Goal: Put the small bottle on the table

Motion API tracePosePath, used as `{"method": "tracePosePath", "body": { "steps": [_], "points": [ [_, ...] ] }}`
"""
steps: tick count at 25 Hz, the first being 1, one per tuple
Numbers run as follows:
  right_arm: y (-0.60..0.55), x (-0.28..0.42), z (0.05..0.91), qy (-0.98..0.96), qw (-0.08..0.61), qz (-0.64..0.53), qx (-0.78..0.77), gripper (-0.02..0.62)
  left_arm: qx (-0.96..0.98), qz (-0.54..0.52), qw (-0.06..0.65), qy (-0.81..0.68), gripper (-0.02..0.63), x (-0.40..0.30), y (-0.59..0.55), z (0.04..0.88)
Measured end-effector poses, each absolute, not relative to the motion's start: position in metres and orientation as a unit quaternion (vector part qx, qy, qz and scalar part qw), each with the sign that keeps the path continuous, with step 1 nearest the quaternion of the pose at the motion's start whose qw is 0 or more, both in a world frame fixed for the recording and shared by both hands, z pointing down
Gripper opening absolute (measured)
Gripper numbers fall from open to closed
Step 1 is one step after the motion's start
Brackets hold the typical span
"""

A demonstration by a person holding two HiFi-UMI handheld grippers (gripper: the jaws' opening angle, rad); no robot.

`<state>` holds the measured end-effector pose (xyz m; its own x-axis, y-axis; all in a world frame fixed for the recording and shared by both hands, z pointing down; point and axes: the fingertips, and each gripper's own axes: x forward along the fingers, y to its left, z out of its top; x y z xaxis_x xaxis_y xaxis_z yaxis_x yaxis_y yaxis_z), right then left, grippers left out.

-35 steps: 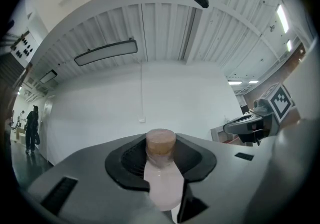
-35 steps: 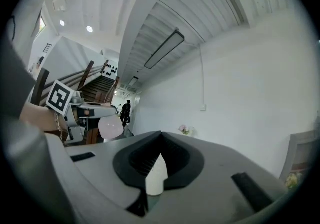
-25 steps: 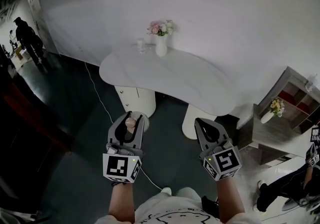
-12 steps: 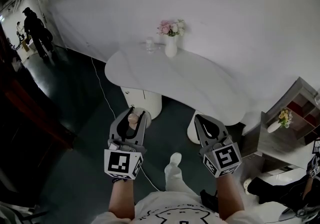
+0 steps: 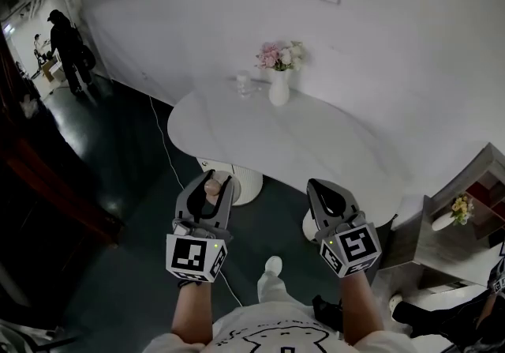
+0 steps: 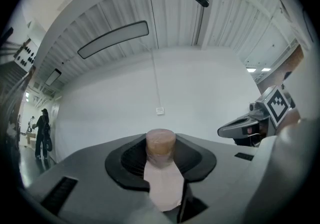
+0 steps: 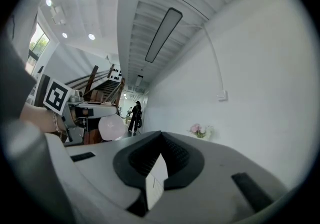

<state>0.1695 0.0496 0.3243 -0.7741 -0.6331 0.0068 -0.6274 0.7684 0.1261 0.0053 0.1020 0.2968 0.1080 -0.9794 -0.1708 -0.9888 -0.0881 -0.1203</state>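
Head view puts the white table [image 5: 316,146] ahead of both grippers, not yet under them. My left gripper [image 5: 211,180] is clamped on the small bottle [image 6: 162,168]. Its jaws pinch the pale body from both sides, and the brownish cap stands up past the pads. My right gripper [image 5: 316,188] has its jaws together with nothing between them.

The bottle is in the air, well short of the tabletop, so I judge this to be the carry toward it. To do it well, I want to keep the bottle upright and aim for the bare near part of the top, well apart from the vase [image 5: 279,88] and the glass [image 5: 244,84] at the far edge. The base should sit flat on the surface before I part the jaws. The bottle looks narrow and light, so a tilted or early release could tip it. The right gripper should keep to its own side, out of the way.
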Motion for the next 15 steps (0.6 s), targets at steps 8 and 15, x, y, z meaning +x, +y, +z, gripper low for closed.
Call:
{"method": "tracePosePath", "body": {
  "steps": [8, 15],
  "points": [
    [-0.052, 0.145, 0.321, -0.941, 0.015, -0.049, 0.335, -0.009, -0.741, 0.016, 0.101, 0.664, 0.132, -0.018, -0.001, 0.296],
    [-0.131, 0.119, 0.323, -0.942, 0.022, -0.042, 0.331, -0.009, -0.744, 0.011, 0.091, 0.662, 0.132, -0.042, -0.085, 0.3]
  ]
}}
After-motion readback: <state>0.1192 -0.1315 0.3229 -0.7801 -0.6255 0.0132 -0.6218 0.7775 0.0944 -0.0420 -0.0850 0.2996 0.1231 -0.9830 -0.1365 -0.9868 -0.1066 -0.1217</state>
